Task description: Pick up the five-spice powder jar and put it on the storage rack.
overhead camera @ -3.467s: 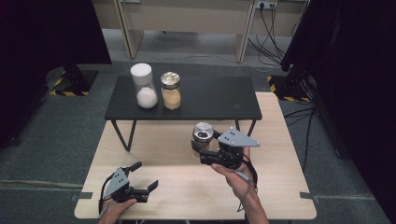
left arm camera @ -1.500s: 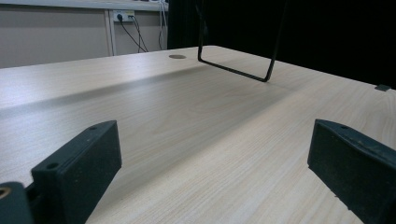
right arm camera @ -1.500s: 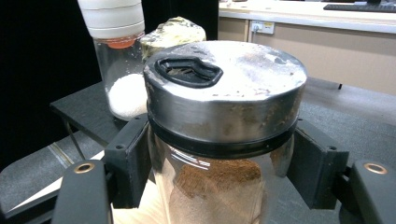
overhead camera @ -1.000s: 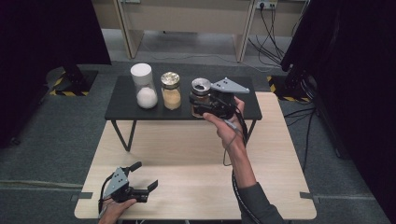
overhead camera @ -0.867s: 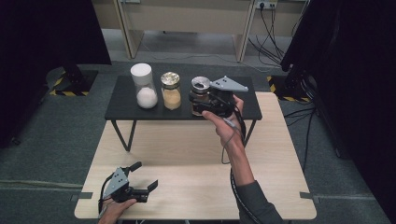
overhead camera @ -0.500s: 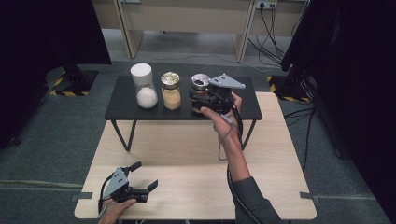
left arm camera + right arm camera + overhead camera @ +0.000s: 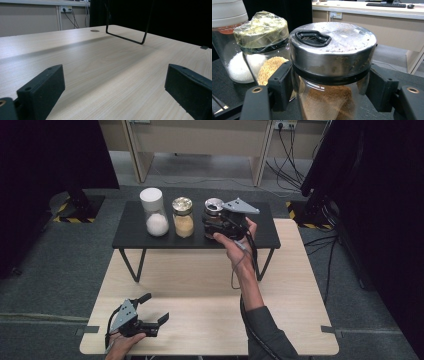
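A glass jar of brown powder with a silver lid [image 7: 214,206] is over the right part of the low black table [image 7: 130,232]. My right gripper [image 7: 214,224] is shut on it just under the lid. The right gripper view shows the jaws on both sides of the silver-lidded jar [image 7: 332,50], with the right gripper [image 7: 331,86] clamped on the glass. Its base is hidden, so I cannot tell whether it stands on the table. My left gripper [image 7: 155,308] lies open on the wooden table [image 7: 200,285] at the front left, and the left gripper [image 7: 115,92] has nothing between its jaws.
A jar of yellow grains [image 7: 183,217] [image 7: 262,37] stands directly left of the held jar. A white-lidded jar of white powder [image 7: 154,212] [image 7: 229,57] stands beyond it. The black table's wire leg [image 7: 145,32] rests on the wood. Cables lie on the floor behind.
My right gripper carried the silver-lidded jar from above the wooden table to the black table, then eased it a little farther back beside the yellow jar. The left gripper stayed put.
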`<state>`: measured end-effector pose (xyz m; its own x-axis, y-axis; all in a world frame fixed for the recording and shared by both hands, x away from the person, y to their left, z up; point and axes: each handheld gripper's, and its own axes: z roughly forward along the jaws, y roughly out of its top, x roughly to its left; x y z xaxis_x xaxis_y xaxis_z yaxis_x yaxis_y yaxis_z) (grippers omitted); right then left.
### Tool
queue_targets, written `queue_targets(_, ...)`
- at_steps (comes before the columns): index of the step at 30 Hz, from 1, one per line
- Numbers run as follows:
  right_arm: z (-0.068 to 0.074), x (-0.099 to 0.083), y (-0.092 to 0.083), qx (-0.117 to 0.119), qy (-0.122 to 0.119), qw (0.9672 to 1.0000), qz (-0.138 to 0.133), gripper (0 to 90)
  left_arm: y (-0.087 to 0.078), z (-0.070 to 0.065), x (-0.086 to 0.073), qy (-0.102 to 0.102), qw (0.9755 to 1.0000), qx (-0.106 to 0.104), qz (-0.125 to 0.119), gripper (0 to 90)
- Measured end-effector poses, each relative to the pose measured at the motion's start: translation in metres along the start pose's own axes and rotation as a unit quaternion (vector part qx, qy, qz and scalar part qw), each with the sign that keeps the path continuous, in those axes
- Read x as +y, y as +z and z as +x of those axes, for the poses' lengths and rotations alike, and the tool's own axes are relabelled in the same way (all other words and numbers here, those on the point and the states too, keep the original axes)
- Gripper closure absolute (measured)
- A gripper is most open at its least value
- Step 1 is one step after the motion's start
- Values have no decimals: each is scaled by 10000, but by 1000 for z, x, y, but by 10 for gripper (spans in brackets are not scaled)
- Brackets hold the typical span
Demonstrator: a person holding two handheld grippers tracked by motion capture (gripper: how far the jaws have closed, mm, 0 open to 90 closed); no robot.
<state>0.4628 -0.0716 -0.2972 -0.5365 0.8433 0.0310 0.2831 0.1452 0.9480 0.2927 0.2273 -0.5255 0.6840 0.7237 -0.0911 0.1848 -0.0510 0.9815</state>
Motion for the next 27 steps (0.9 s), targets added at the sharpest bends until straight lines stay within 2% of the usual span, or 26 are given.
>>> queue_targets(14, 2, -4, 11, -70, 13, 10000, 7, 312, 0, 0, 0, -2, 10000, 1, -3, 22)
queue_targets(27, 2, -7, 12, -102, 10, 9999, -83, 293, 0, 0, 0, -1, 10000, -3, -11, 22)
